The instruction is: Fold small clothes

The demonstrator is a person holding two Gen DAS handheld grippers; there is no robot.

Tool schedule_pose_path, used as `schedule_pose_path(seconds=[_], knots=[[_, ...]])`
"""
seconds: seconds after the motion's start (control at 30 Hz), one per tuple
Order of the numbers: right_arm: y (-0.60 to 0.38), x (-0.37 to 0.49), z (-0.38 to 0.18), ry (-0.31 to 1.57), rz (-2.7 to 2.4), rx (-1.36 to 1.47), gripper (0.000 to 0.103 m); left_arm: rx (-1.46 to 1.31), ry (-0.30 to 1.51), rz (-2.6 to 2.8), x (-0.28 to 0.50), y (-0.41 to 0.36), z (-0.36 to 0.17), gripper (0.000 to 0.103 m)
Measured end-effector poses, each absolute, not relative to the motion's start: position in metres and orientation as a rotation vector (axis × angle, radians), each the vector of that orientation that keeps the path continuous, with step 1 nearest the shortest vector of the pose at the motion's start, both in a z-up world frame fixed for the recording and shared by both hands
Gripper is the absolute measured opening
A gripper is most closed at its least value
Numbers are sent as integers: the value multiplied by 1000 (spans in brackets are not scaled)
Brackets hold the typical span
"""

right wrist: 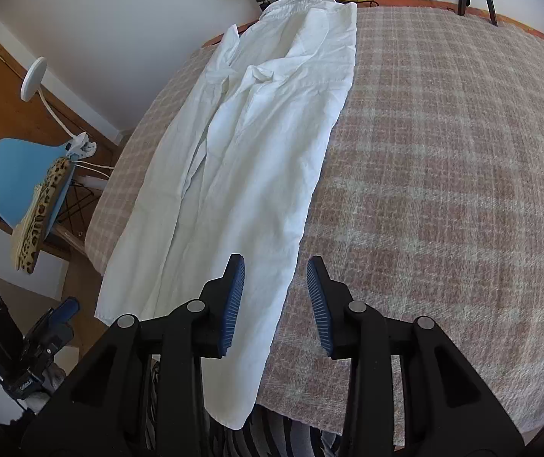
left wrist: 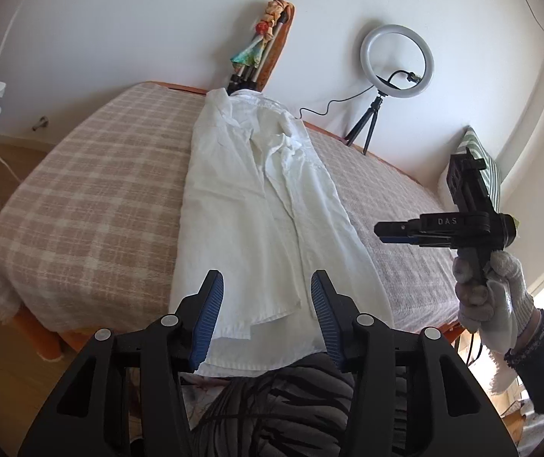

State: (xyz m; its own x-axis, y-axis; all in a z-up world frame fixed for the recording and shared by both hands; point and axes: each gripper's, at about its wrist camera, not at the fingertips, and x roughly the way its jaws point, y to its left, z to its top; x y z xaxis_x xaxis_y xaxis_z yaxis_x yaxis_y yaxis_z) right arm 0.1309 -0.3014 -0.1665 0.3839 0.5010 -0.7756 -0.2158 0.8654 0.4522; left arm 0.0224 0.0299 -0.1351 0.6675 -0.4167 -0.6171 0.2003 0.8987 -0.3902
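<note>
A white shirt (left wrist: 256,205) lies lengthwise on the bed, both sides folded in to a long narrow strip, collar at the far end, hem hanging over the near edge. It also shows in the right wrist view (right wrist: 241,160). My left gripper (left wrist: 266,289) is open and empty, held above the hem. My right gripper (right wrist: 275,278) is open and empty over the shirt's right edge near the hem. In the left wrist view the right gripper (left wrist: 386,232) hangs in the air to the right, held by a gloved hand.
The bed has a pink checked blanket (left wrist: 93,198) (right wrist: 443,190). A ring light on a tripod (left wrist: 395,61) and a second tripod (left wrist: 249,72) stand by the far wall. A blue chair (right wrist: 20,175) with a leopard-print item stands left of the bed.
</note>
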Motion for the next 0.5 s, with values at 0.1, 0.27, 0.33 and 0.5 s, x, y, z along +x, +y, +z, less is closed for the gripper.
schedule_pose_path(seconds=[0.1, 0.27, 0.33, 0.5], knots=[[-296, 111, -177, 1105, 486, 308, 36, -380, 825, -316, 36, 57, -152, 47], [-286, 97, -191, 1137, 485, 273, 36, -527, 901, -326, 51, 83, -178, 46], [-285, 98, -192, 1133, 484, 280, 36, -567, 929, -342, 55, 85, -186, 44], [-286, 86, -197, 1142, 497, 288, 36, -624, 993, -394, 61, 82, -203, 14]])
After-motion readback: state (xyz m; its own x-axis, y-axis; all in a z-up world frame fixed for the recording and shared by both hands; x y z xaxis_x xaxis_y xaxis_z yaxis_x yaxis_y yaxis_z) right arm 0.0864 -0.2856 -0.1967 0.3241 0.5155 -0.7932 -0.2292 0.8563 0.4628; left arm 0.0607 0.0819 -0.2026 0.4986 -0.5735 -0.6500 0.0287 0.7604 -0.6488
